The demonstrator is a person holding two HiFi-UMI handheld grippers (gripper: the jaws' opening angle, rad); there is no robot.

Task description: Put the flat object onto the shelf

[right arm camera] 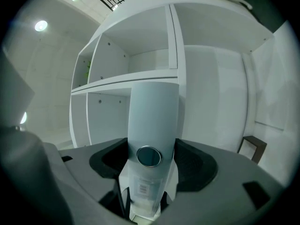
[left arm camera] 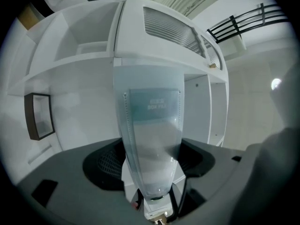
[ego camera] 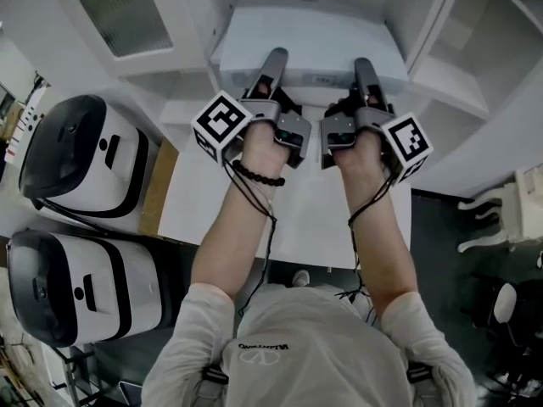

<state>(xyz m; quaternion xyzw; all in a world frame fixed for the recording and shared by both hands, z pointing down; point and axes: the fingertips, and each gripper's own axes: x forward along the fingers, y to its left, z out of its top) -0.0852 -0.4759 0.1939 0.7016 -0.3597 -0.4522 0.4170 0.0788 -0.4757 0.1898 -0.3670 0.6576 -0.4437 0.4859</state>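
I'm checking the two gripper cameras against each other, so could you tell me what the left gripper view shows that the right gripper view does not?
Only the left gripper view: a printed label on the flat object and a slatted panel. Only the right gripper view: a metal ring in that object and a barcode sticker. Both: the flat object between the jaws, the white shelf ahead, and a dark frame to one side.

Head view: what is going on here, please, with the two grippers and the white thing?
A person with two grippers holds a pale flat box out toward the white shelf unit. The box stands between the jaws of the left gripper and of the right gripper. The right one grips it; for the left one I cannot tell.
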